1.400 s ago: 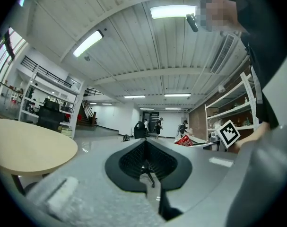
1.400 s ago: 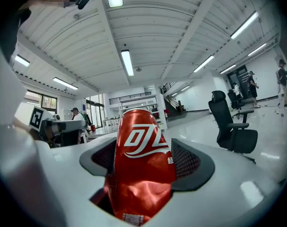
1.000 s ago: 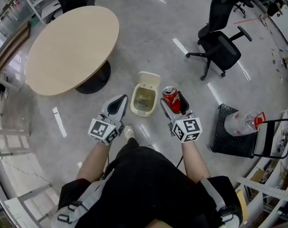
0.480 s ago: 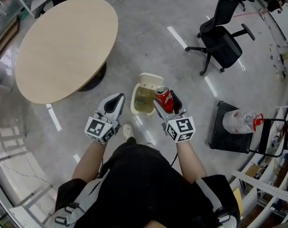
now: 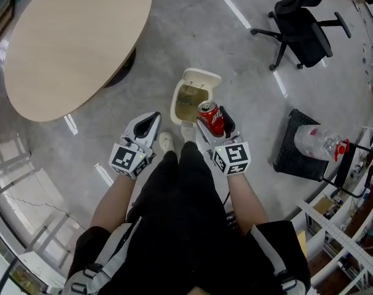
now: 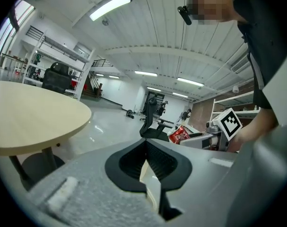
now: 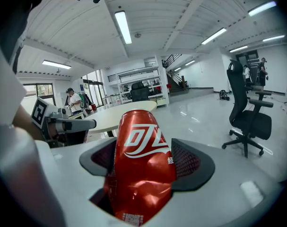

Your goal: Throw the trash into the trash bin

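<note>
A dented red drink can [image 5: 209, 115] stands upright between the jaws of my right gripper [image 5: 214, 119], which is shut on it. In the right gripper view the can [image 7: 142, 160] fills the space between the black pads [image 7: 188, 161]. A cream trash bin [image 5: 176, 106] with its lid [image 5: 204, 77] flipped open stands on the floor just beyond and left of the can. My left gripper [image 5: 150, 118] hovers left of the bin, its jaws together and holding nothing [image 6: 145, 143]. The can [image 6: 180, 134] also shows in the left gripper view.
A round wooden table [image 5: 69, 42] stands at the upper left, a black office chair [image 5: 306, 26] at the upper right. A plastic bottle [image 5: 318, 143] lies on a black crate [image 5: 297, 155] at the right. My shoes [image 5: 166, 141] are beside the bin. Shelving runs along the right edge.
Both grippers have sunk and come closer to the bin. The can has moved from right of the bin to its near right corner. The left jaws stay together.
</note>
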Demonstrator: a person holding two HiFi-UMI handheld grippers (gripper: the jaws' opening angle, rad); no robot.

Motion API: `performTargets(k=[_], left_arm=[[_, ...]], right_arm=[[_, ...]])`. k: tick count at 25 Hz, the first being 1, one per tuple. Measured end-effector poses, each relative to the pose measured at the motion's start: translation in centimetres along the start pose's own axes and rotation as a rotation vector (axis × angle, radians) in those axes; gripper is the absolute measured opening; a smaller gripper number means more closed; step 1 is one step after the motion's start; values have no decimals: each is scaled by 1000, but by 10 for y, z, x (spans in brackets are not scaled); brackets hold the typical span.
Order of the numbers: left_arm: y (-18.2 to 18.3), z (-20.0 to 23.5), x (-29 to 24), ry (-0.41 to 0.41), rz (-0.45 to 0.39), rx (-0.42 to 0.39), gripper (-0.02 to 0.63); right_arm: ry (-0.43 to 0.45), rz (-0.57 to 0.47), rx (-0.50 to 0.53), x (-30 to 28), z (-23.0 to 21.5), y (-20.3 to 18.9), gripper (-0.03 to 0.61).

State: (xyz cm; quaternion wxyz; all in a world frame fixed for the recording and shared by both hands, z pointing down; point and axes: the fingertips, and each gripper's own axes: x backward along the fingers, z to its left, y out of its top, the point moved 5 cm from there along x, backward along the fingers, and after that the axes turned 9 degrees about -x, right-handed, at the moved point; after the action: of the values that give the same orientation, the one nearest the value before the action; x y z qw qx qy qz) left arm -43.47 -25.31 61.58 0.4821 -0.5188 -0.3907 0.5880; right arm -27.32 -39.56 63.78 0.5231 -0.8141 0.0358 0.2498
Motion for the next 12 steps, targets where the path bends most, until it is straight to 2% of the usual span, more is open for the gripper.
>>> performTargets(k=[12], left_arm=[[-93,-7,-19,61,166,128,2]], right_arm=[[30,237,-79,-66,-36,-102,353]])
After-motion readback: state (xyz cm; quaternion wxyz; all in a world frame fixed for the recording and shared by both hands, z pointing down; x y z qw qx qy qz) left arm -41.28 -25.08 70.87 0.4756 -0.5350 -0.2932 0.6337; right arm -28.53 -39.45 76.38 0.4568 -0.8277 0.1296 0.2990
